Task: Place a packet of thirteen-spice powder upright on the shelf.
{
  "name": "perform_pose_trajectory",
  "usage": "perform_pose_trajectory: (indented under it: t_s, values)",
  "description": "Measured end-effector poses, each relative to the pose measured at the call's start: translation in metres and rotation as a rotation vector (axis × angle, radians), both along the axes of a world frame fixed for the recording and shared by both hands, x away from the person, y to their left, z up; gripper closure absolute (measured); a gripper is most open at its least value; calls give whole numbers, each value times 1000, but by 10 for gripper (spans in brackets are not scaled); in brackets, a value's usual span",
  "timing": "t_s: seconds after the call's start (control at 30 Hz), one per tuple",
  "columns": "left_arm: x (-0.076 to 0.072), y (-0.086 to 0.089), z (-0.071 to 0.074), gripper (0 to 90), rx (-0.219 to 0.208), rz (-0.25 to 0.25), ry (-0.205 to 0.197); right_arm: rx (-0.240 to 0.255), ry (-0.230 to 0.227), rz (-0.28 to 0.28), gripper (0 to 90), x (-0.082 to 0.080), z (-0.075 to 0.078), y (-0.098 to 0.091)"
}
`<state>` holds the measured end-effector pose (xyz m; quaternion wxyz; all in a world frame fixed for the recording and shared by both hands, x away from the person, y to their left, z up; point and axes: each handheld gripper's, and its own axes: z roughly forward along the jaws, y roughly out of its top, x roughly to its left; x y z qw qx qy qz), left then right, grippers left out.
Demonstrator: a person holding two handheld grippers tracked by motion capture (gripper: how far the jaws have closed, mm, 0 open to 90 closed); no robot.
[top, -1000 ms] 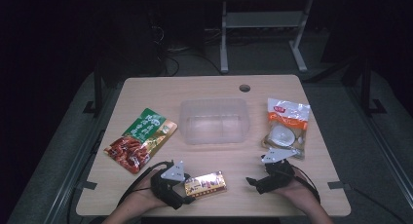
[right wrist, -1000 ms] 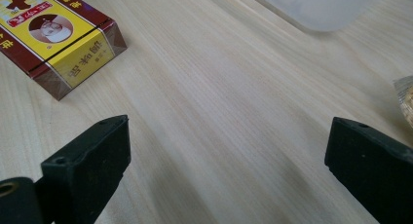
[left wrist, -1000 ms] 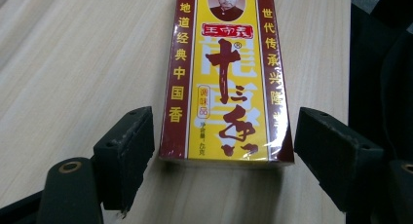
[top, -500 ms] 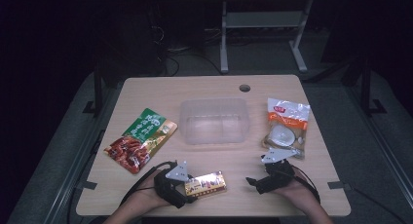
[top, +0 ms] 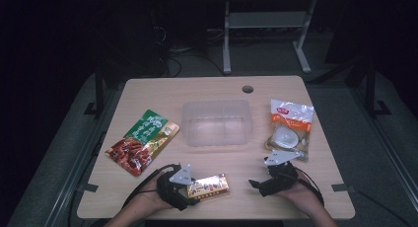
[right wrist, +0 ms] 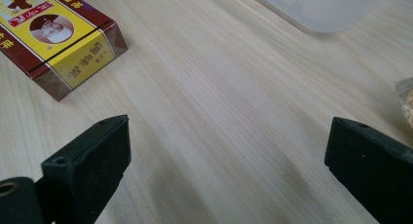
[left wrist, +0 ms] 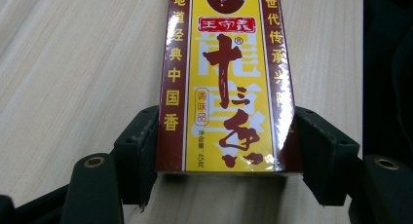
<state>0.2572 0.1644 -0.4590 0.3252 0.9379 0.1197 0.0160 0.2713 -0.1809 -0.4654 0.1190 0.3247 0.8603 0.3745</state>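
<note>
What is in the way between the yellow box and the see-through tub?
Nothing visible. The yellow box lies on the table between the pads of the left gripper, which have just been closing on it. Only bare wood lies between it and the clear tub. The right gripper sits open, off to the side.

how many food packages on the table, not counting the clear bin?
3: green-red pouch at the left, orange-white bag at the right, yellow box at the near edge between the left gripper's fingers.
</note>
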Motion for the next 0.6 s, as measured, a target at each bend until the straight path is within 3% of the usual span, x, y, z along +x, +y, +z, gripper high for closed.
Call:
perform_pose_trajectory:
  t_s: [0.1,0.3,0.47,0.5,0.6]
  values:
    - [2,1,1,322,2,-8,12,-1,-2,0,26,0,0,-1]
    - [5,7,8,322,-49,13,18,15,-12,12,26,0,2,-2]
    - [12,18,14,322,-70,35,6,42,-11,45,26,-1,6,-2]
    - [14,22,16,322,-87,44,10,72,-5,69,26,-1,8,-2]
    - [16,26,19,322,-100,50,15,74,4,92,26,-2,12,1]
